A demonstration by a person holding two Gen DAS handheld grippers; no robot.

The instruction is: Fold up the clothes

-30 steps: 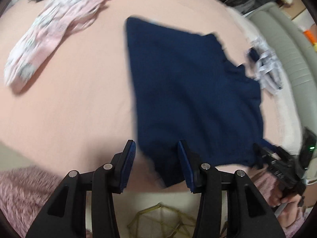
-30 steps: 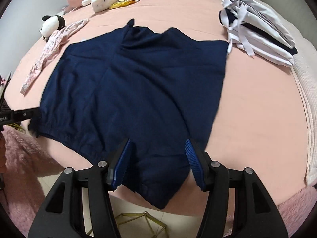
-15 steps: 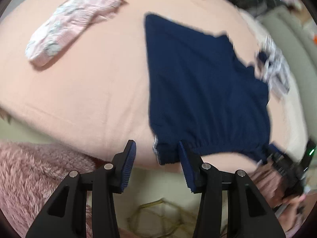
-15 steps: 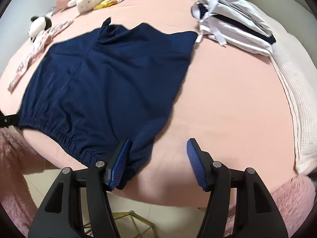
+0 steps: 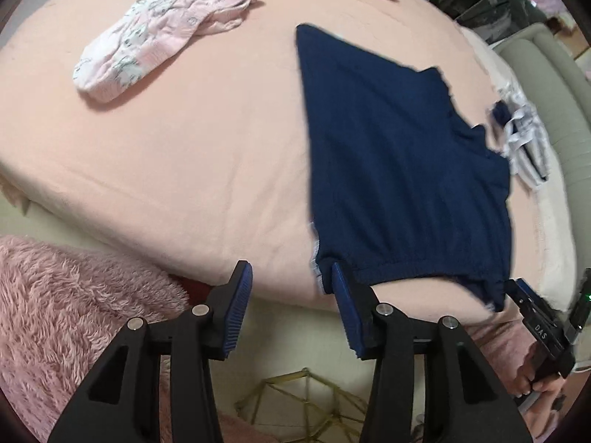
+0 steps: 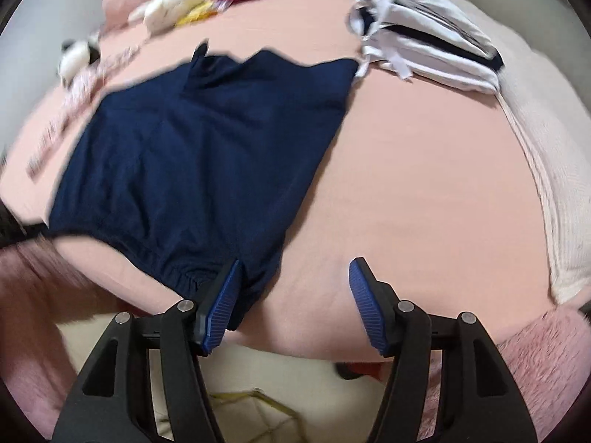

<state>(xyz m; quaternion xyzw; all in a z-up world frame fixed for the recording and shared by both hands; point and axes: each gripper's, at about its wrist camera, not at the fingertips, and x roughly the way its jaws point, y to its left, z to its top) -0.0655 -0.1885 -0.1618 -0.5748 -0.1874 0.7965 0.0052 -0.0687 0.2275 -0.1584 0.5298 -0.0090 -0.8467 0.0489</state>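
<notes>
Navy shorts (image 5: 402, 170) lay flat on the pink bed (image 5: 207, 147), waistband at 6 o'clock. Left gripper (image 5: 288, 295) and right gripper (image 6: 293, 295) gaped wide, holding nothing, beside the waistband corners. A good fold probably required pinching both corners evenly.

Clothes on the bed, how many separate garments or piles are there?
3: navy shorts at the near edge, pink patterned garment far left, folded white-and-navy pile far right. More may lie outside view.
</notes>
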